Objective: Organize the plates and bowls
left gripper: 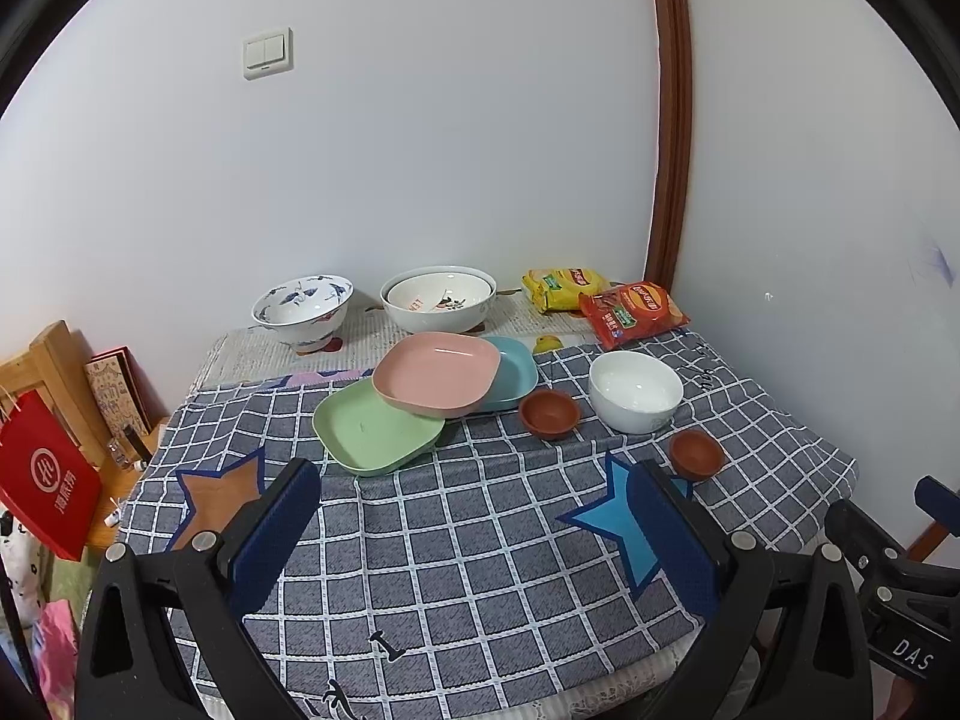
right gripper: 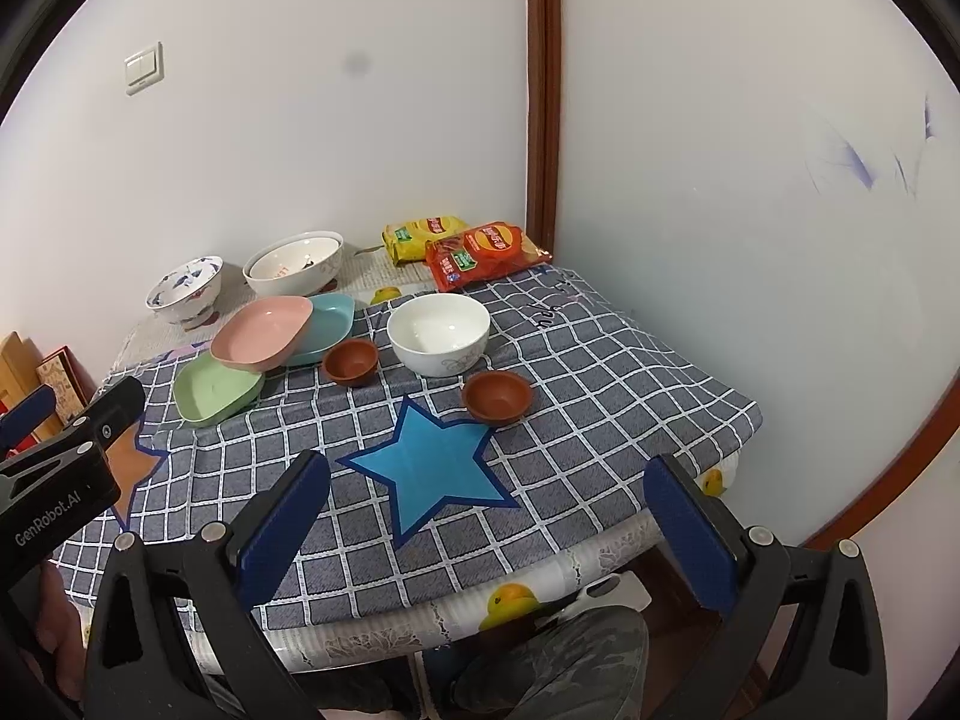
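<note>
blue plate (left gripper: 515, 372) half under pink plate (left gripper: 437, 373)

**Gripper Hardware and Operator Clothing**

Left gripper (left gripper: 480, 534) and right gripper (right gripper: 486, 522): black plastic frames, silver round screws, dark-blue textured pads (right gripper: 282, 528). White "GenRobot.AI" marking on the left unit's housing; "DAS" on the right unit's. Operator wears camouflage-pattern trousers (right gripper: 564, 660).

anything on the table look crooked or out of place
The pink plate sits tilted, propped across the rims of the green plate and the blue plate rather than nested flat. Two snack bags lie among the dishes at the back corner. Nothing looks spilled or broken.
</note>
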`<control>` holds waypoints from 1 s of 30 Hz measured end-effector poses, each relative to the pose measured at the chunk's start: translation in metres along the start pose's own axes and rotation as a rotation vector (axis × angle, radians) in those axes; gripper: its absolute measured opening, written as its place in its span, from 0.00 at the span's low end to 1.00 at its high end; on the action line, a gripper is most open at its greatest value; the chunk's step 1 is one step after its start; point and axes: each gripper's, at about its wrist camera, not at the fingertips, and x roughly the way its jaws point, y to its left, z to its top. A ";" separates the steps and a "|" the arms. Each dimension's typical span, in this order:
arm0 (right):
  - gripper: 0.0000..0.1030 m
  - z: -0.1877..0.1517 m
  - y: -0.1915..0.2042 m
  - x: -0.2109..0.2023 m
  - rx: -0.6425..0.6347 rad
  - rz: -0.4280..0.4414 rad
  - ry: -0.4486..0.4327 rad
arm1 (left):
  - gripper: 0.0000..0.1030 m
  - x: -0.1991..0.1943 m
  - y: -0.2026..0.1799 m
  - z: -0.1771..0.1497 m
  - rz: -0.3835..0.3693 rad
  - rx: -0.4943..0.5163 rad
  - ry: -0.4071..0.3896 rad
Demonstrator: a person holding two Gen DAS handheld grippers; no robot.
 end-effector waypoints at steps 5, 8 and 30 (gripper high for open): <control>1.00 0.000 0.000 0.000 -0.003 0.003 0.001 | 1.00 -0.001 0.000 0.000 0.002 -0.004 -0.001; 1.00 0.001 0.000 0.001 -0.007 0.005 0.001 | 1.00 -0.003 -0.001 -0.002 0.002 -0.004 -0.004; 1.00 0.001 -0.001 -0.002 -0.003 0.008 -0.010 | 1.00 -0.006 -0.005 -0.004 0.001 0.003 -0.006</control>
